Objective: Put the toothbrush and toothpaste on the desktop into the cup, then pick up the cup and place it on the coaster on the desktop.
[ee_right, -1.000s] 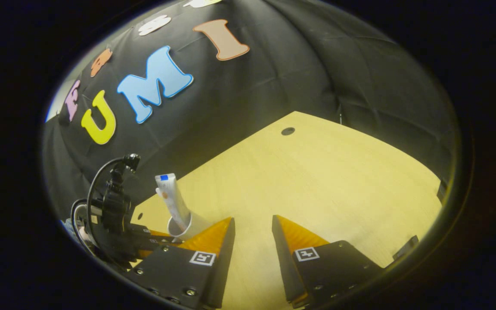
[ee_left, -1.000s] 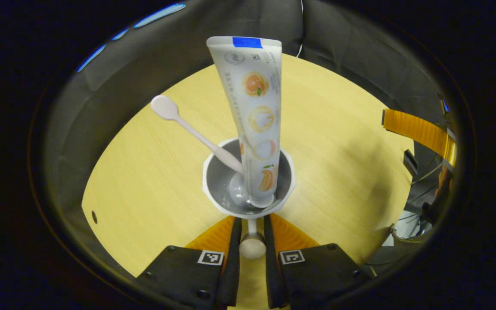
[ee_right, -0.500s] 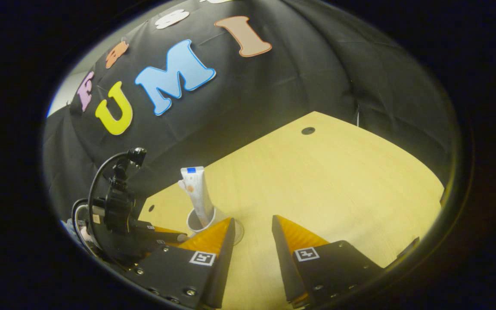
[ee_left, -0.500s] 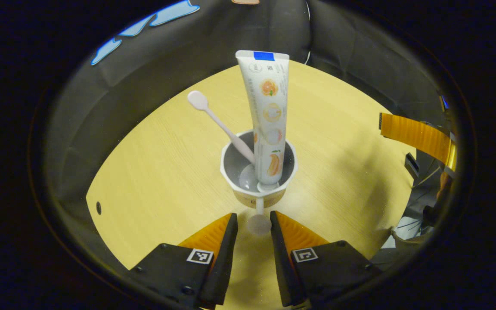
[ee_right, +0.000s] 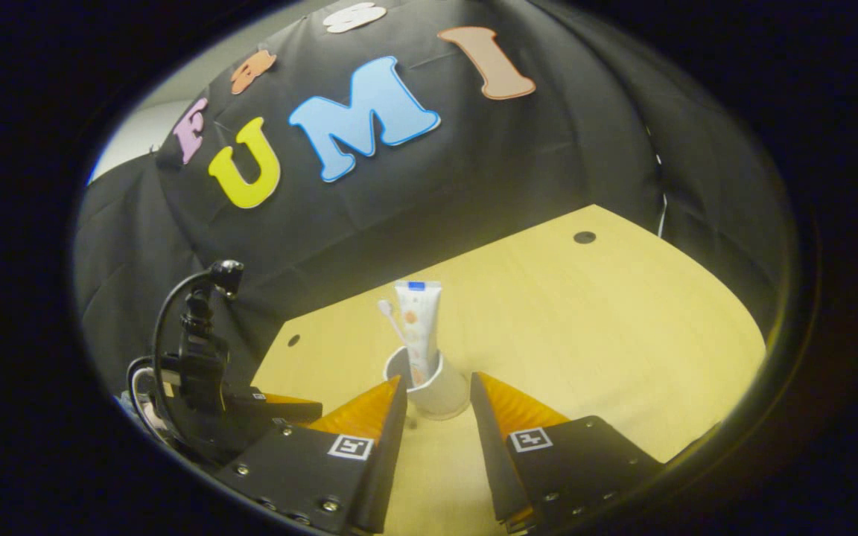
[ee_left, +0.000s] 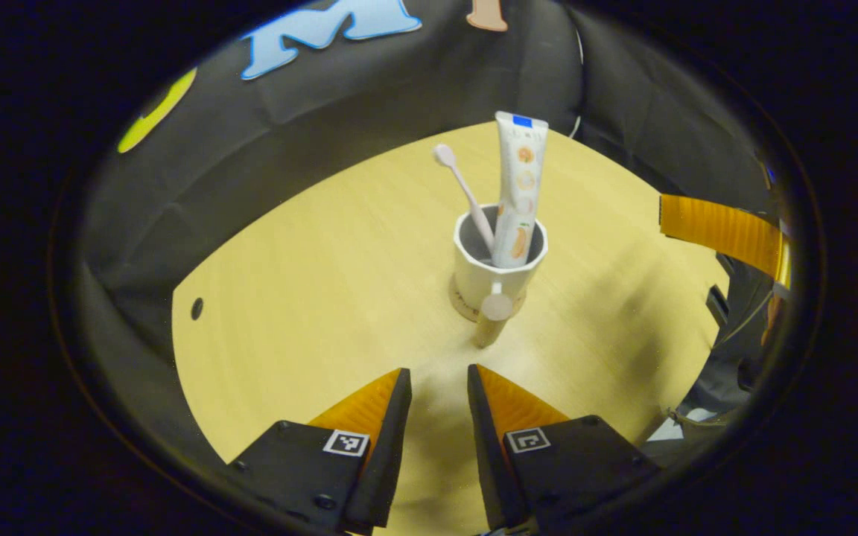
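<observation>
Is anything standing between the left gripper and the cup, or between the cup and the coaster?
Nothing visible does. In the left gripper view the cup, with toothbrush and toothpaste in it, already sits on the coaster; bare desktop lies between it and the open left gripper.

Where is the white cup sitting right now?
In the left gripper view the white cup stands upright on the round cork coaster, mid-desktop, ahead of the left gripper, whose jaws are open.

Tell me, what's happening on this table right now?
A person with a gripper in each hand is tidying bathroom things. The cup stands on the coaster with the toothbrush and toothpaste upright inside. The left gripper is open, apart from the cup's handle; the right gripper is open, holding nothing.
</observation>
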A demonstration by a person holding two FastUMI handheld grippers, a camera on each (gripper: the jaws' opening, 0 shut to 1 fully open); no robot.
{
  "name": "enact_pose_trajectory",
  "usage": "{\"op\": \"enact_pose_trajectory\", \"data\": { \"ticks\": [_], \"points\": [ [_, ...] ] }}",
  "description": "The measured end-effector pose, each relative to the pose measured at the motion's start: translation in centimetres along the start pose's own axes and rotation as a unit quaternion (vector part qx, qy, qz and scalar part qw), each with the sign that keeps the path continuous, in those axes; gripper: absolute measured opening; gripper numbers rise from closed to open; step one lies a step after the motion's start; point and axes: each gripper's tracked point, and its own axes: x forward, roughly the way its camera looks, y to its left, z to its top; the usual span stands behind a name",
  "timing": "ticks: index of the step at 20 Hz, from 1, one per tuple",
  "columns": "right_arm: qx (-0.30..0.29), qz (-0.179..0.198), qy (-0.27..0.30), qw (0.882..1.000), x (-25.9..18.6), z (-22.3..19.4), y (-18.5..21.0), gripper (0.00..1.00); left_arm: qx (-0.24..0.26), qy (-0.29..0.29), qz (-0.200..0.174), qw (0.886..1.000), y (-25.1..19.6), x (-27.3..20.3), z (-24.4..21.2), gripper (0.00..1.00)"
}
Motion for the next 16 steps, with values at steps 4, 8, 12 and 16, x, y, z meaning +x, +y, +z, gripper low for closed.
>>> {"op": "enact_pose_trajectory", "data": {
  "ticks": [4, 8, 12, 16],
  "points": [
    [-0.042, 0.026, -0.023, 0.998, -1.2, 3.5, 3.8, 0.52, -0.067, -0.098, 0.026, 0.993, 1.5, -6.1, 3.8, 0.53],
    [-0.068, 0.053, -0.062, 0.994, -3.1, 7.9, 7.4, 0.52, -0.096, -0.199, 0.064, 0.973, 2.6, -12.7, 8.4, 0.53],
    [-0.12, 0.055, -0.116, 0.984, -5.8, 11.5, 9.6, 0.52, -0.111, -0.303, 0.092, 0.942, 3.1, -19.8, 13.1, 0.6],
    [-0.147, 0.054, -0.168, 0.973, -8.2, 14.6, 11.2, 0.52, -0.107, -0.385, 0.126, 0.908, 3.6, -26.3, 16.5, 0.6]
  ]
}}
